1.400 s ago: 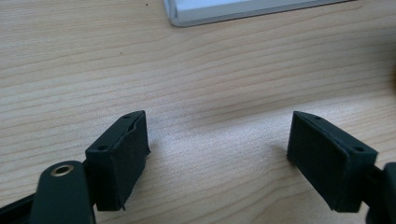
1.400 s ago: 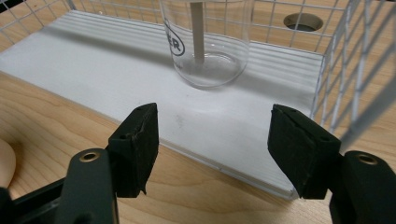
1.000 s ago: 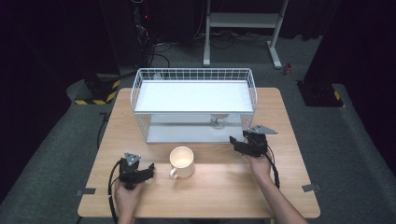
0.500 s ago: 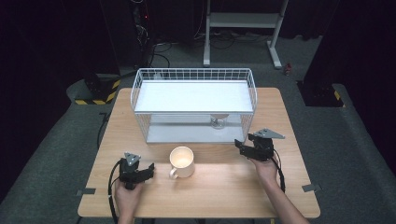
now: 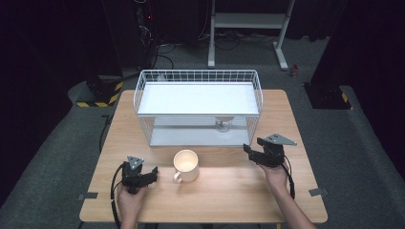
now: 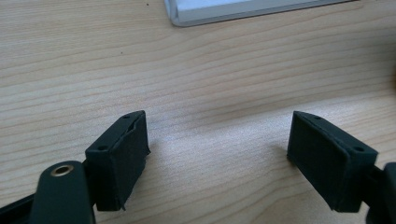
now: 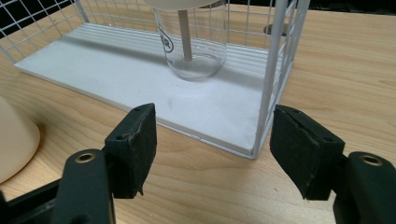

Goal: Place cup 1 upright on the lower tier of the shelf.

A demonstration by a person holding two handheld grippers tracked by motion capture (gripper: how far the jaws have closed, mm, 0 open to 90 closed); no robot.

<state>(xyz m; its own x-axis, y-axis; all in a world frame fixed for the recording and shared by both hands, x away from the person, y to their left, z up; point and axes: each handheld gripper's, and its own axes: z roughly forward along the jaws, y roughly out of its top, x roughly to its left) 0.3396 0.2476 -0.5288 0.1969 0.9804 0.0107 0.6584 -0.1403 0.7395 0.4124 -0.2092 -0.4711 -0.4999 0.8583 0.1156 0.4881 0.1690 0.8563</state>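
Mug (image 5: 186, 165) stands between open left tongs (image 5: 152, 173) and right tongs (image 5: 249, 151), seemingly untouched.

Desk (image 5: 229, 191): pale wood, grain running across it.
Floor (image 5: 344, 143): grey carpet around the desk.
Striped block (image 5: 98, 98): yellow and black, on the floor off the desk's far left corner.
White stand (image 5: 248, 21): metal frame on the floor behind the desk.
Cables (image 5: 165, 50): dark loops beside the stand.
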